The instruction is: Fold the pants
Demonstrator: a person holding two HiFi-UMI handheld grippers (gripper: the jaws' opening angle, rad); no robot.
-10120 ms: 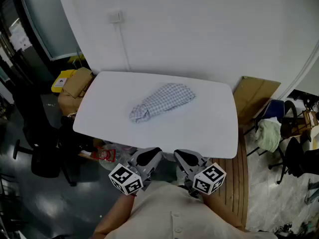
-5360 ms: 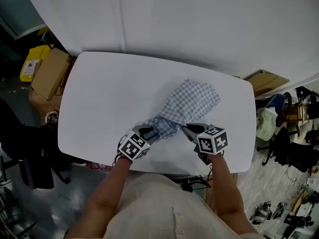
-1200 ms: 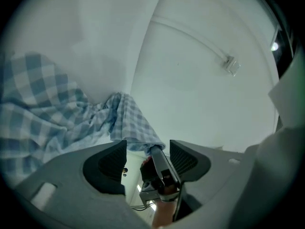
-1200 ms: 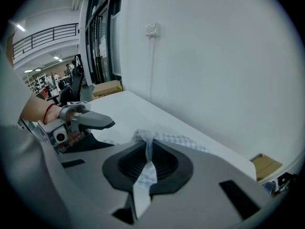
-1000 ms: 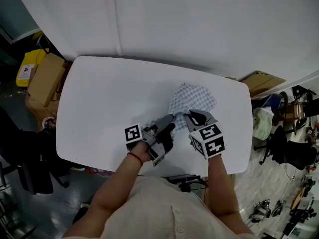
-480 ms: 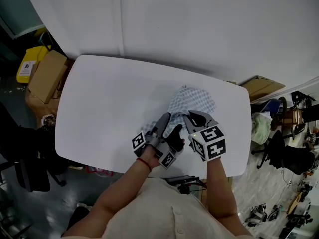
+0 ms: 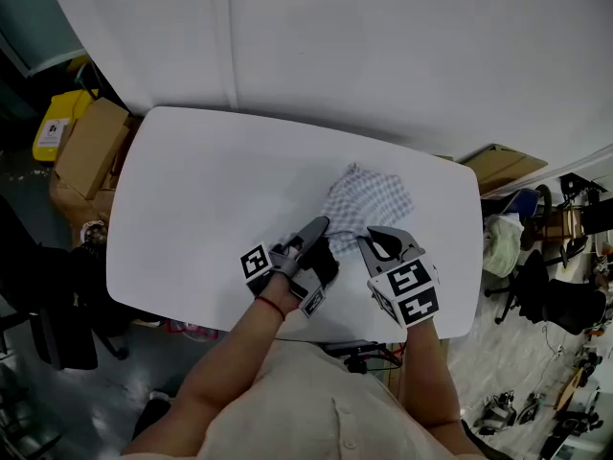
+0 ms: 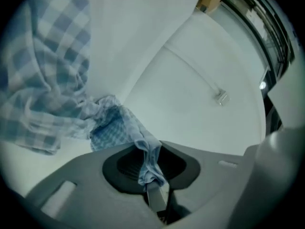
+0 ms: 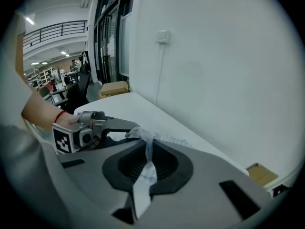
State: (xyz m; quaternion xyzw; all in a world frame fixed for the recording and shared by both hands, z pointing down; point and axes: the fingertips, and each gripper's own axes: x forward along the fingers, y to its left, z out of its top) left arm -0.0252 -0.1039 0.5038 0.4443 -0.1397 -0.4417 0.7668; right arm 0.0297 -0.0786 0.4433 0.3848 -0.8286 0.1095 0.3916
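Observation:
The blue-and-white checked pants (image 7: 366, 197) lie bunched on the right half of the white table (image 7: 211, 190). My left gripper (image 7: 319, 230) sits at the bundle's near-left edge; its jaws have just been closing and now pinch a twisted strip of the cloth (image 8: 148, 162). In the left gripper view the rest of the pants (image 8: 52, 80) hangs to the left. My right gripper (image 7: 380, 241) is at the near-right edge, shut on another strip of fabric (image 9: 146, 156). The left gripper (image 9: 109, 126) also shows in the right gripper view, close by.
The table's near edge (image 7: 287, 326) is just below both grippers. Cardboard boxes (image 7: 91, 147) and a yellow bin (image 7: 53, 127) stand on the floor at left, flat cardboard (image 7: 498, 166) and chairs (image 7: 536, 290) at right. A wall socket (image 9: 163, 36) with a cable is behind the table.
The left gripper's wide-open jaws have closed onto the pants' near-left edge. The right gripper has drawn slightly toward the near edge, cloth still in it. The bundle looks pulled tighter.

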